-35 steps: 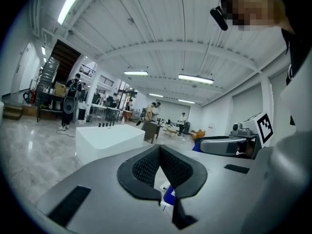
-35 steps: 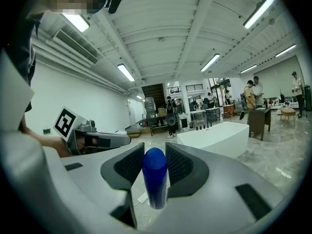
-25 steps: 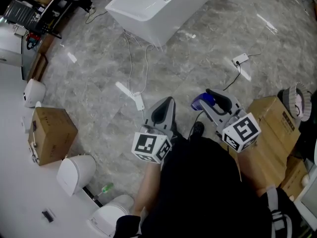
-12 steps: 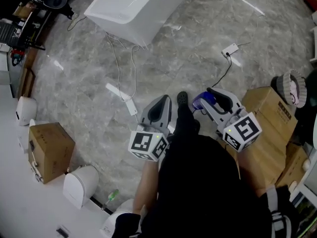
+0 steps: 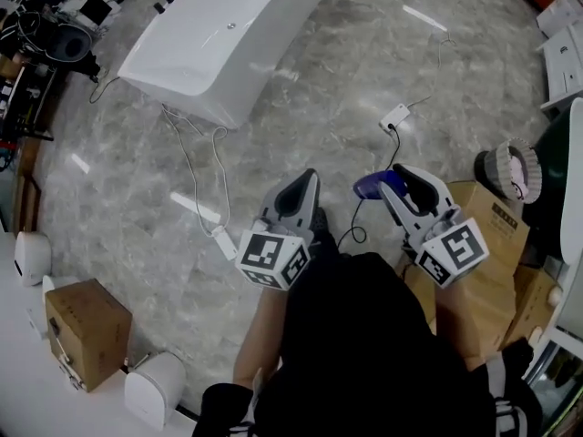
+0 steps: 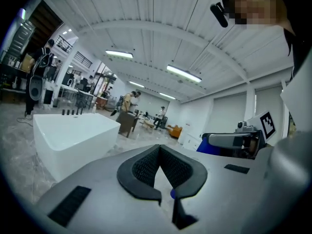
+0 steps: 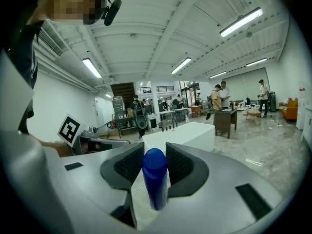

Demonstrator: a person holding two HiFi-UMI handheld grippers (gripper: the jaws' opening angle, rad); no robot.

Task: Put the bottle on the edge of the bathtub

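The white bathtub (image 5: 219,48) stands on the marble floor, far ahead and to the left of both grippers. It also shows as a white block in the left gripper view (image 6: 68,140) and the right gripper view (image 7: 183,134). My right gripper (image 5: 390,180) is shut on a blue bottle (image 5: 373,186), which stands upright between the ribbed pads (image 7: 155,174). My left gripper (image 5: 308,182) is carried beside it, jaws closed to a point with nothing between them (image 6: 159,150). Both are held at waist height above the floor.
A white power strip (image 5: 221,240) and its cables trail across the floor from the tub. Another socket block (image 5: 395,116) lies ahead right. Cardboard boxes (image 5: 496,230) stand at the right, one more (image 5: 77,330) at the left by a white toilet (image 5: 157,390). People stand far off.
The person has walked forward: the floor, cables and boxes slid back and the bathtub shifted lower left in the head view. Both grippers keep their pose, the bottle still held.
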